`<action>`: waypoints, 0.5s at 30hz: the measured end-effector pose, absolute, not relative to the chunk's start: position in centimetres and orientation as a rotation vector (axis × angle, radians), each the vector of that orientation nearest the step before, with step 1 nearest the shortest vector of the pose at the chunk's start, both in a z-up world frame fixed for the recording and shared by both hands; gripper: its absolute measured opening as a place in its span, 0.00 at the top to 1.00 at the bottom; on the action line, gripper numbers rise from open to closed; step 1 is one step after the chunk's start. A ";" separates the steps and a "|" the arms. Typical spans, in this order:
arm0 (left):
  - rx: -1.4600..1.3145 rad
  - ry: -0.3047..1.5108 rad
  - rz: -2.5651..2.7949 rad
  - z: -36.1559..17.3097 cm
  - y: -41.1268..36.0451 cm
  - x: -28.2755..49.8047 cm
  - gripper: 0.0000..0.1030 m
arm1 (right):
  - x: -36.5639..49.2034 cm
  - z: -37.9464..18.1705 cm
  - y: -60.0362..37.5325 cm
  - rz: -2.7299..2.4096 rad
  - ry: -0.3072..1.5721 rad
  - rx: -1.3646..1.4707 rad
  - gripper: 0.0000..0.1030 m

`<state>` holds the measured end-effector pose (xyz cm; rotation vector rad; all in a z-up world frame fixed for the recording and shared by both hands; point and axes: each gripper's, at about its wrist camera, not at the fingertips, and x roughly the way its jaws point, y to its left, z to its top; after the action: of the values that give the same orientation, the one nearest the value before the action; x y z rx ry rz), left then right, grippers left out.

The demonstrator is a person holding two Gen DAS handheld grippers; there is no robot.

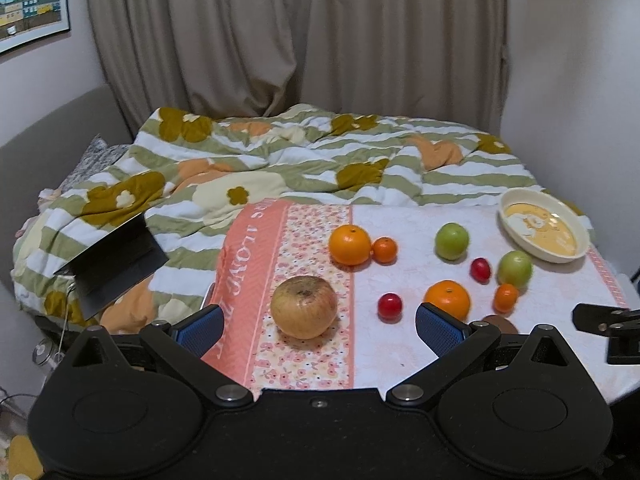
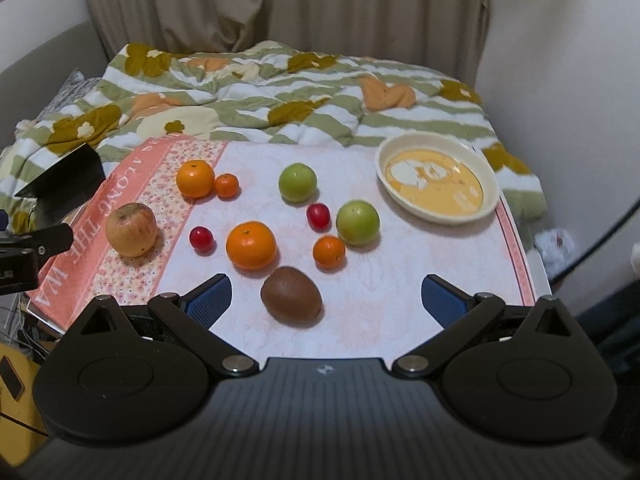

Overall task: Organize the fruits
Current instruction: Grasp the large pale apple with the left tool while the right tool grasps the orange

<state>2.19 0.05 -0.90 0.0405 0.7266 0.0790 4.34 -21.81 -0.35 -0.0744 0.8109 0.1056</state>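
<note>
Fruits lie on a pink and white mat. A brownish apple lies at the left, just ahead of my open left gripper. A brown kiwi lies between the fingers of my open right gripper. Two large oranges, two small oranges, two green apples and two red fruits are spread over the middle. A cream bowl stands empty at the far right.
A rumpled flowered quilt covers the bed behind the mat. A dark open laptop sits at the left on the quilt. Curtains hang behind. The mat's right edge drops off to the floor.
</note>
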 end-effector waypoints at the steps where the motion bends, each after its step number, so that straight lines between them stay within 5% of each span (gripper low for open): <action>1: 0.037 0.728 0.091 -1.2 0.1 2.5 0.00 | 4.7 -0.5 -21.8 0.122 0.808 -0.079 0.00; 15: 0.086 0.714 0.190 -6.6 0.8 8.8 0.00 | 12.1 -6.4 -19.5 0.324 0.776 -0.186 0.00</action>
<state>8.82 0.82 -6.61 0.0862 0.7139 0.1899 12.11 -19.54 -6.42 -0.1864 0.7759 0.3245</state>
